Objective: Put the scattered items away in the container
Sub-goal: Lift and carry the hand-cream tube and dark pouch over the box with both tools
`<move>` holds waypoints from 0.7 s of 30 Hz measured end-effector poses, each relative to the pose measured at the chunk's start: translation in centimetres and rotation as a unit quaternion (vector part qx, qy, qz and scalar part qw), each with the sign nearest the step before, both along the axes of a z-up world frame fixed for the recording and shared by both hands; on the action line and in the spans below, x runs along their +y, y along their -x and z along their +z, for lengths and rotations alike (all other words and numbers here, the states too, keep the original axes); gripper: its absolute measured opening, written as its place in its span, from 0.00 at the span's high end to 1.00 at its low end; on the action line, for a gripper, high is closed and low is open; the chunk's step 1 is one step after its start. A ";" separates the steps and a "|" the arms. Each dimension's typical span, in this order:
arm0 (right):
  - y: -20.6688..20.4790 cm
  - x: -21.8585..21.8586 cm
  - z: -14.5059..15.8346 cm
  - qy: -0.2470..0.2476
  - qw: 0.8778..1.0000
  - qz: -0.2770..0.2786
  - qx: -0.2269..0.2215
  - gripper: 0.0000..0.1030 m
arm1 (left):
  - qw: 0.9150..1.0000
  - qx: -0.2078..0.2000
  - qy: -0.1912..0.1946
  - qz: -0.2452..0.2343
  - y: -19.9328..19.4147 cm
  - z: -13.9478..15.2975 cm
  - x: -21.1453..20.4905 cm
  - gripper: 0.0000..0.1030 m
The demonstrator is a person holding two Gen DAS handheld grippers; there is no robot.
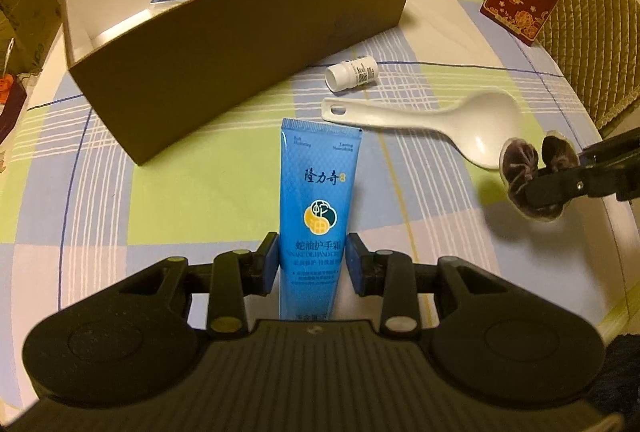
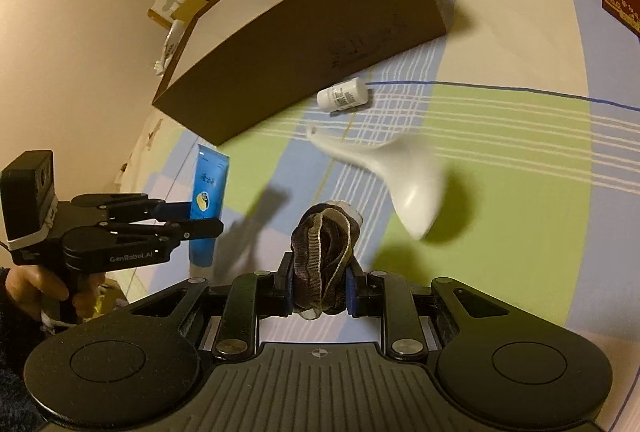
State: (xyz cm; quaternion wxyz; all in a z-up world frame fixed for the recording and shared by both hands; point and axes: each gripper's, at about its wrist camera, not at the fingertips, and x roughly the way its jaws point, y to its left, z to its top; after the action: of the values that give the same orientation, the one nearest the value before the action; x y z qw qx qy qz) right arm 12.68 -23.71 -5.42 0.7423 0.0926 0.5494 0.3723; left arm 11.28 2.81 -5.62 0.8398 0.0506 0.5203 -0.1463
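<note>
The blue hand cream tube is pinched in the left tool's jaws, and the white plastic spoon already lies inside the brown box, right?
Not quite. The blue hand cream tube is pinched in the left gripper, but the white plastic spoon lies on the checked tablecloth outside the brown box, as the left wrist view shows.

Left gripper [image 1: 312,264]: black two-finger unit, blue-padded fingers [image 1: 269,264] clamped on both sides of a blue plastic hand-cream tube [image 1: 314,208], tube pointing out ahead of the fingers, lifted clear of the bench. Gripper pitched steeply down. In the right wrist view a bare hand [image 2: 38,286] wraps its black grip, dark fuzzy sleeve at the wrist.

Right gripper [image 2: 318,286]: same black build, blue-padded fingers [image 2: 351,288] pinched on a bunched brown fabric scrunchie [image 2: 322,252] with a pale edge, bundle bulging forward past the tips. Pitched down, less steeply. The hand holding it is out of view.
</note>
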 end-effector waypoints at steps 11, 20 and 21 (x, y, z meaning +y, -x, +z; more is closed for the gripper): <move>0.9 0.1 1.5 0.015 0.999 0.026 -0.038 0.75 | 1.000 -0.013 0.004 0.020 1.7 1.7 -0.5 0.72; 1.3 -0.3 1.7 0.020 0.998 0.037 -0.050 0.74 | 0.999 -0.028 0.006 0.030 2.6 3.0 -0.9 0.77; 1.3 -0.4 1.7 0.020 0.998 0.038 -0.052 0.74 | 0.999 -0.030 0.006 0.031 2.7 3.1 -1.0 0.81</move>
State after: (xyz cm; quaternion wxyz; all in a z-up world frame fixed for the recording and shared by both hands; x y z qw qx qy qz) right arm 11.42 -24.07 -3.68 0.7566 0.0373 0.5210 0.3935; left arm 8.60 1.83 -2.54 0.8595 0.0339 0.4954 -0.1216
